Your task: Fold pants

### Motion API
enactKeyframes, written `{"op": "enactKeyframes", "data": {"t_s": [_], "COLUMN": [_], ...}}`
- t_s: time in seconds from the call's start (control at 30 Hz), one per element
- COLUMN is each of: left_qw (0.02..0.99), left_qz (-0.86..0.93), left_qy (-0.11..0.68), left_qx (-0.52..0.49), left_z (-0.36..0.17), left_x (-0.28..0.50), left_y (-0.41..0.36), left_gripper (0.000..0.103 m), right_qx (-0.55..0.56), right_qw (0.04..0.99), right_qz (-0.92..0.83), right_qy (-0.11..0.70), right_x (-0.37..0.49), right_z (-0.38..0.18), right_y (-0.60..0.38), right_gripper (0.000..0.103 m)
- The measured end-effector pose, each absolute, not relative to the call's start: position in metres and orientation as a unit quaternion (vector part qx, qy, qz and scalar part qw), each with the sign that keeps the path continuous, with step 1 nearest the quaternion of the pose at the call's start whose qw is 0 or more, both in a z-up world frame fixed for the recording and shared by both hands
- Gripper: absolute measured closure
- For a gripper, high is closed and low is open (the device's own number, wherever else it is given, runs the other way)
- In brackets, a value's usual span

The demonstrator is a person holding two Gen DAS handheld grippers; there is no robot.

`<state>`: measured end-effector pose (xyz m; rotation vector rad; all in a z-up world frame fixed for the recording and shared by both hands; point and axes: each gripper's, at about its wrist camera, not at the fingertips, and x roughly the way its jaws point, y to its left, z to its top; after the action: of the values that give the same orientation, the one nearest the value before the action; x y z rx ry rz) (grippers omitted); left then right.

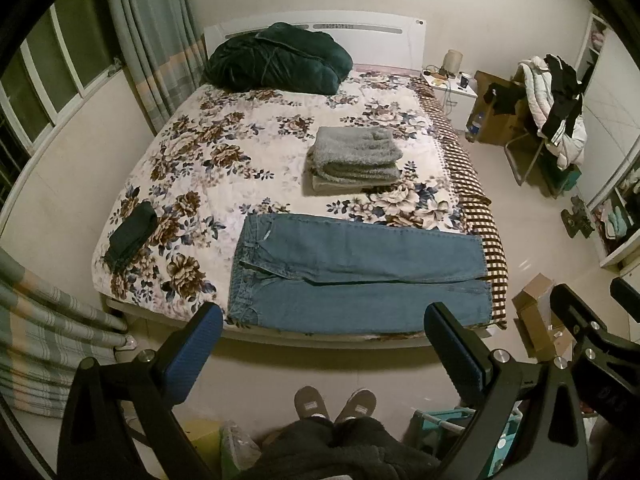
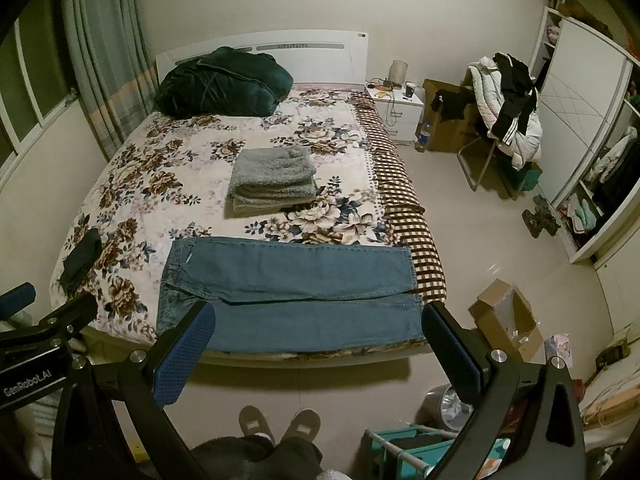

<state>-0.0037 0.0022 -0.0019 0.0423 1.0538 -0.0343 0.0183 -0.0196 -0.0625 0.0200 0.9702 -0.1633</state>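
Blue jeans (image 1: 360, 272) lie flat across the near edge of the bed, waist to the left, legs to the right, one leg partly over the other. They also show in the right wrist view (image 2: 288, 300). My left gripper (image 1: 324, 320) is open and empty, held above the floor in front of the bed. My right gripper (image 2: 320, 324) is open and empty too, at about the same height, beside the left one. Neither touches the jeans.
The bed (image 1: 224, 152) has a floral cover. On it lie folded grey pants (image 1: 354, 156), a small dark folded garment (image 1: 132, 234) and a dark green quilt (image 1: 276, 58). A cardboard box (image 2: 506, 320) stands on the floor at right. A chair with clothes (image 2: 504, 112) stands further back.
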Motion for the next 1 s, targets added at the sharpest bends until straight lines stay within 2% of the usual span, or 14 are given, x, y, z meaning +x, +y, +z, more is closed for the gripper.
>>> {"op": "enactKeyframes", "data": {"t_s": [1.0], "left_qw": [0.868], "left_qz": [-0.018], "left_qy": [0.495], "left_qx": [0.014], "left_z": [0.021], "left_x": [-0.005], "left_y": [-0.008], "left_gripper": [0.000], "right_qx": [0.006], "right_qw": [0.887], "right_qz": [-0.075], "right_qy": [0.455], "right_x": [0.011], "right_z": [-0.040], "right_y": [-0.013], "right_gripper": [0.000]}}
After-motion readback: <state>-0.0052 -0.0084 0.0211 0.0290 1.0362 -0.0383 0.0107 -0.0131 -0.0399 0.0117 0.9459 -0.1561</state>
